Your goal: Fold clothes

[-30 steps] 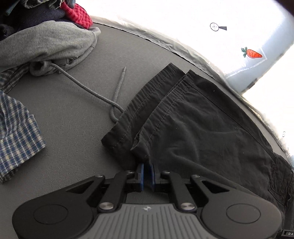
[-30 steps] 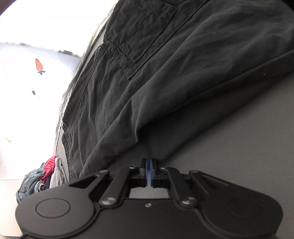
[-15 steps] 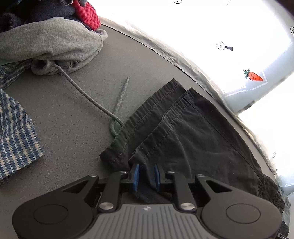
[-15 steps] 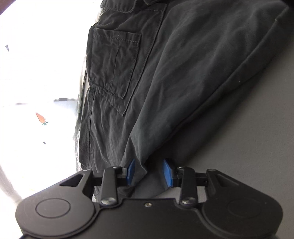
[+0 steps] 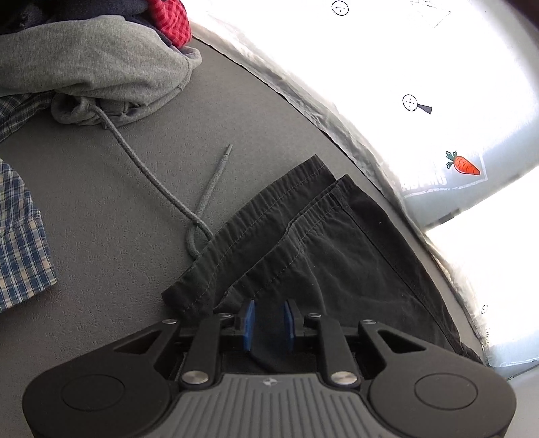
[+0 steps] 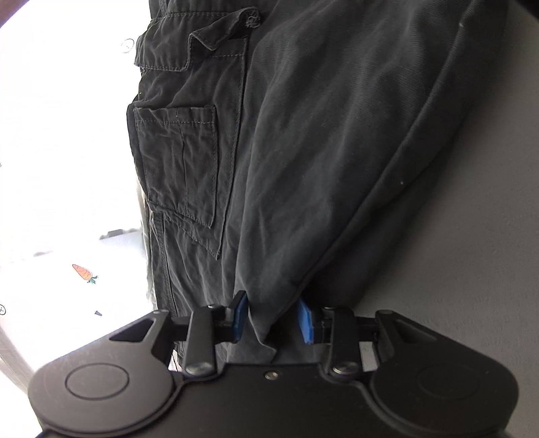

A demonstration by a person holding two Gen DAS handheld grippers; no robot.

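Black cargo trousers [image 5: 337, 256] lie flat on the grey table [image 5: 101, 286], their two hems side by side near the far edge. My left gripper [image 5: 268, 320] sits at the near hem corner. Its blue pads stand apart, with dark cloth lying loose between them. In the right wrist view the trousers [image 6: 303, 151] show a flapped side pocket [image 6: 178, 168] and a folded edge that runs down into my right gripper [image 6: 273, 318]. Its jaws are closing around that fold, and a gap still shows at the right pad [image 6: 306, 321].
A grey hoodie [image 5: 94, 67] lies at the back left, and its drawstring [image 5: 161, 188] trails up to the trouser hem. A blue plaid shirt [image 5: 20, 236] lies at the left and a red checked garment [image 5: 170, 17] tops the pile. The table's far edge [image 5: 337, 134] borders a bright floor.
Both grippers went from shut to apart, letting go of the black cloth. The right gripper rolled and slid along the trousers, so the side pocket now sits upright in its view.
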